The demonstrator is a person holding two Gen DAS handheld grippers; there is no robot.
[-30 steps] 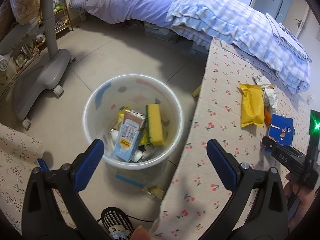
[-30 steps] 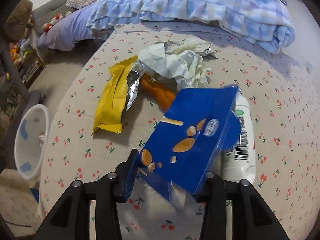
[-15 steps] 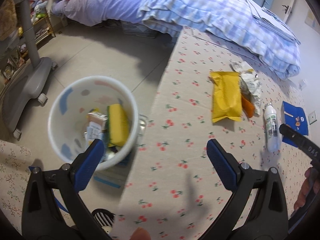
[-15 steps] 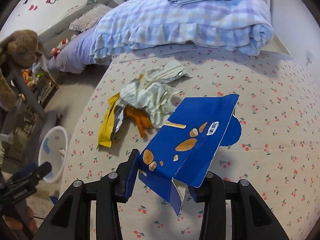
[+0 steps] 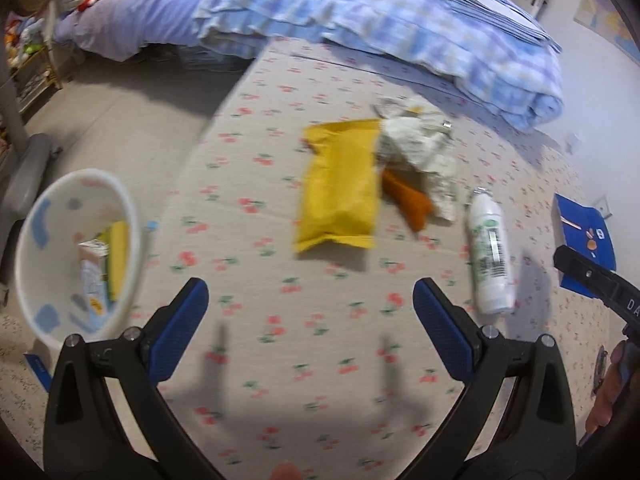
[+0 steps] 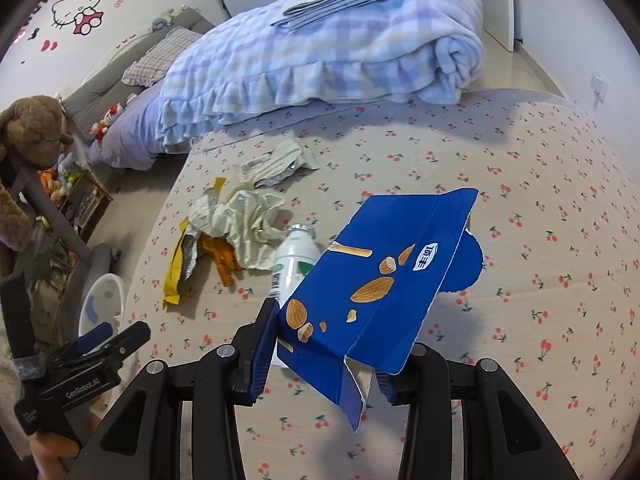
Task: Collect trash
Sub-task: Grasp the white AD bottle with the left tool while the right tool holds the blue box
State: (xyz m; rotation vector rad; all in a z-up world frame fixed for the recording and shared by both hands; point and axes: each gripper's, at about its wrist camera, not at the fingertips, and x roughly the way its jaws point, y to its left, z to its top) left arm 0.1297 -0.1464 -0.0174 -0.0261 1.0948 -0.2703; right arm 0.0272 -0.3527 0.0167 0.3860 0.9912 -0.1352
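Observation:
My right gripper (image 6: 326, 356) is shut on a flattened blue almond-snack box (image 6: 384, 280) and holds it above the cherry-print bed cover (image 6: 540, 184); the box also shows at the right edge of the left wrist view (image 5: 584, 232). My left gripper (image 5: 310, 316) is open and empty above the cover, facing a yellow wrapper (image 5: 340, 188), an orange wrapper (image 5: 412, 200), crumpled paper (image 5: 420, 148) and a white bottle (image 5: 490, 248). The white trash bin (image 5: 24, 240) stands on the floor at left with a carton and a sponge inside.
A folded blue checked blanket (image 5: 380, 20) lies at the far end of the bed. A grey chair base (image 5: 24, 168) stands on the floor beside the bin. A shelf with toys (image 6: 72, 188) is at far left.
My left gripper has swung right, from over the bin to over the bed trash. My right gripper has lifted the blue box higher and back from the bottle.

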